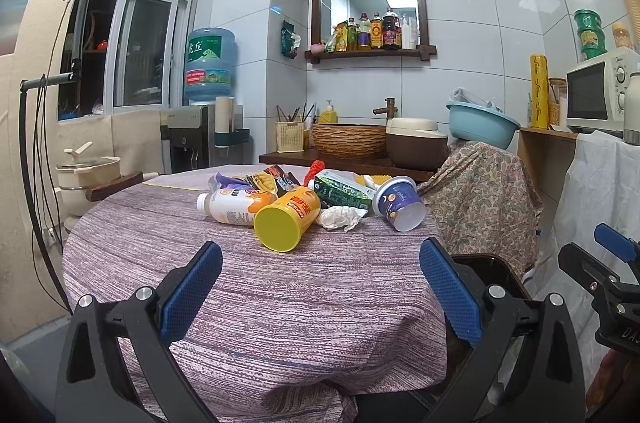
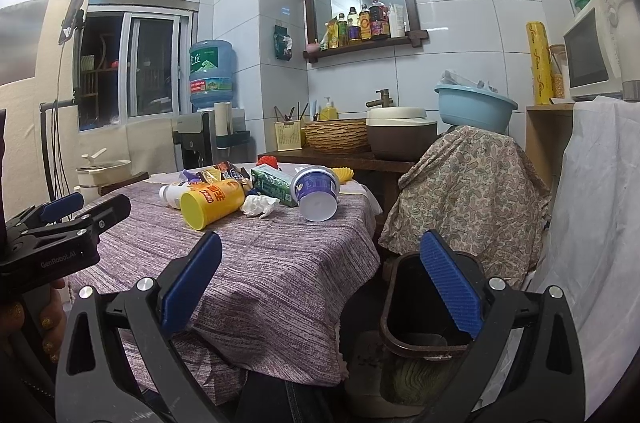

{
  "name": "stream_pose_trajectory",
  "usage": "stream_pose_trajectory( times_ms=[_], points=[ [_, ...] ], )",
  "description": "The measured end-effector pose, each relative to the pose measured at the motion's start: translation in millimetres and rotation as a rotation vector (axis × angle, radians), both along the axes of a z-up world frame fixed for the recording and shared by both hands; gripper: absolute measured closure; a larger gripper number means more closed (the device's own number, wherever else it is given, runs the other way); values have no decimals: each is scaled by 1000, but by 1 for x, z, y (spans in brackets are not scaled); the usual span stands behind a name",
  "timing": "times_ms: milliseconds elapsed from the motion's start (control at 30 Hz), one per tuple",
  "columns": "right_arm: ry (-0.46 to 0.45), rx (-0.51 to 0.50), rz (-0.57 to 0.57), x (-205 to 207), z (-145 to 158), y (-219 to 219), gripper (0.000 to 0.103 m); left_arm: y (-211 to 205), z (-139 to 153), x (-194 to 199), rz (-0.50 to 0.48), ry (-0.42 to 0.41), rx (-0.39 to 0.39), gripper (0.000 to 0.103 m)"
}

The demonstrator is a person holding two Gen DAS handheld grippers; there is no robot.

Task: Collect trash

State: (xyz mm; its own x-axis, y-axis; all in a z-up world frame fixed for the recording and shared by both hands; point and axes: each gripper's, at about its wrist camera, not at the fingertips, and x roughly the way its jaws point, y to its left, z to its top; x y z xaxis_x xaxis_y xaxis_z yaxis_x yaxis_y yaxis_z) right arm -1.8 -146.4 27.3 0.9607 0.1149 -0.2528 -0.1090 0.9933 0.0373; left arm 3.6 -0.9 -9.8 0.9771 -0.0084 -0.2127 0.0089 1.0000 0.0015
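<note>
I am holding the left gripper (image 1: 320,263) level over the near part of the table (image 1: 280,303), its jaws spread wide and gripping nothing. It is pointing at the trash heaped at the far side: a yellow cup (image 1: 286,219) lying on its side, a bottle (image 1: 232,208) touching it on the left, a crumpled tissue (image 1: 340,218) just beside it, a green carton (image 1: 344,189) and a tipped blue tub (image 1: 398,203). I am keeping the right gripper (image 2: 320,263) off the table's right edge, jaws equally wide and empty, hovering above the dark bin (image 2: 424,307) on the floor. A hand (image 2: 28,319) is wrapping the left gripper's handle.
</note>
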Motion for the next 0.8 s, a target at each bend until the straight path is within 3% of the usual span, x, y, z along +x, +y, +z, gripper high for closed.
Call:
stream_pose_trajectory(
  times_ms=[800],
  points=[
    [10,-2,3,3,-4,3,5,1,-1,3,-4,10,0,5]
  ],
)
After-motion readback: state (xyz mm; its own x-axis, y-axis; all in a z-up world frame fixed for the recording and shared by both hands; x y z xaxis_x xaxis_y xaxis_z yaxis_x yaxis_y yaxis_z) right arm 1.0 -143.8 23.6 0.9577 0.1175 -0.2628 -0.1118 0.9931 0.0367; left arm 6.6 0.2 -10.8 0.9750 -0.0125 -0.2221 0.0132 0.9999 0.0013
